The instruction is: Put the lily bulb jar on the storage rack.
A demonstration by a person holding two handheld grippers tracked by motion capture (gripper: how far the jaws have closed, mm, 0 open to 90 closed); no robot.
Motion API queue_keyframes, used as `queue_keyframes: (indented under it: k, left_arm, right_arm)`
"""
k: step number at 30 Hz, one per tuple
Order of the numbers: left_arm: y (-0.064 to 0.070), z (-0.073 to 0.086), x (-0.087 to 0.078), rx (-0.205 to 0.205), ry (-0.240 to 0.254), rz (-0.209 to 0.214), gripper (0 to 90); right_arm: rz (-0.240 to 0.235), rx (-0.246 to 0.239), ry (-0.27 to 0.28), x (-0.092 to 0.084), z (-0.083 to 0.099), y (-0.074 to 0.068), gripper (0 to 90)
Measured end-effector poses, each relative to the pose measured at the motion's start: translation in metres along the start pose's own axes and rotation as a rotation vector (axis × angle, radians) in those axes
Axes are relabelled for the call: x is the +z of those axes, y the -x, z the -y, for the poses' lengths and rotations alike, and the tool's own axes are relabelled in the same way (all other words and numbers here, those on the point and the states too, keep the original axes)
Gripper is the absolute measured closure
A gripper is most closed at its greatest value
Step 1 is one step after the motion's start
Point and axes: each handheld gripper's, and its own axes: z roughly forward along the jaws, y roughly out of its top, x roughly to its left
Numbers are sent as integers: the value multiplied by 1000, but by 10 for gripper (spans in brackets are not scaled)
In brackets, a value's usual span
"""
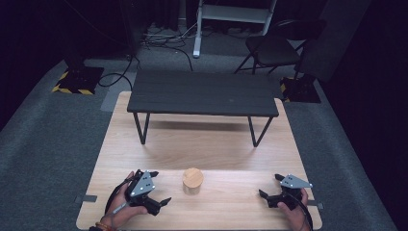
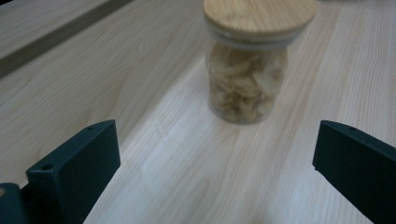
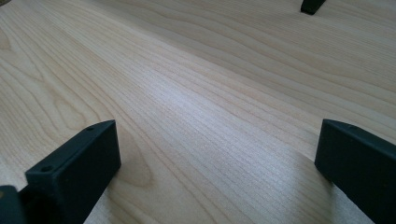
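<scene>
Left gripper [image 1: 160, 188] fingers spread wide, holding nothing. Jar [image 2: 247, 70] stands upright on the table [image 2: 140, 93], ahead of the left fingers [image 2: 77, 163] and roughly centred between them, not touching. Lid [image 2: 259, 16] on, its top edge cut off in the left gripper view; contents pale, blurred, can't identify. Right gripper [image 1: 270, 186] fingers also released, only bare table between them, well apart from the jar. Dark stand leg [image 3: 312, 6] ahead, cut off.

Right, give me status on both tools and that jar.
Left tool open, aimed at jar, not touching. Right tool open, empty, off to the side. Jar upright on table, bamboo lid on. Nothing between left tool and jar.
</scene>
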Motion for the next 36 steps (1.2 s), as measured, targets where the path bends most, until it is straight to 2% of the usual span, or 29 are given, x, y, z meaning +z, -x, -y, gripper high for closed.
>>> queue_keyframes:
  k: [6, 8, 11, 13, 15, 19, 23, 27, 28, 31, 32, 33, 34, 36]
  left_arm:
    - [-9, -38, 20, 59, -36, 68, 9]
    - [-9, -50, 27, 90, -57, 87, 8]
    - [-13, -58, 34, 99, -71, 113, 9]
    - [-13, -64, 40, 104, -84, 110, 11]
    - [-15, -66, 44, 97, -83, 123, 11]
    - [-15, -70, 56, 112, -102, 141, 12]
    - [-16, -72, 65, 97, -98, 153, 13]
    - [-13, -73, 73, 95, -101, 136, 17]
    - [-12, -74, 75, 98, -106, 128, 28]
    - [-15, -74, 80, 93, -112, 141, 102]
    - [-17, -73, 82, 96, -109, 152, 102]
    - [-18, -72, 83, 95, -104, 161, 162]
    - [-19, -72, 85, 100, -104, 171, 162]
    - [-22, -70, 86, 101, -92, 192, 243]
  right_arm:
    - [2, 1, 0, 0, 0, 0, 0]
    - [2, 1, 0, 0, 0, 0, 0]
    - [2, 1, 0, 0, 0, 0, 0]
    - [2, 1, 0, 0, 0, -1, 0]
    - [3, 1, 0, 0, 0, -1, 0]
    - [3, 1, 0, 0, 0, -1, 0]
    - [3, 1, 0, 0, 0, -1, 0]
    - [3, 1, 0, 0, 0, -1, 0]
    - [2, 1, 0, 0, 0, -1, 0]
    - [2, 1, 0, 0, 0, -1, 0]
    - [2, 1, 0, 0, 0, -1, 0]
    - [2, 1, 0, 0, 0, -1, 0]
    - [2, 1, 0, 0, 0, -1, 0]
    - [2, 1, 0, 0, 0, -1, 0]
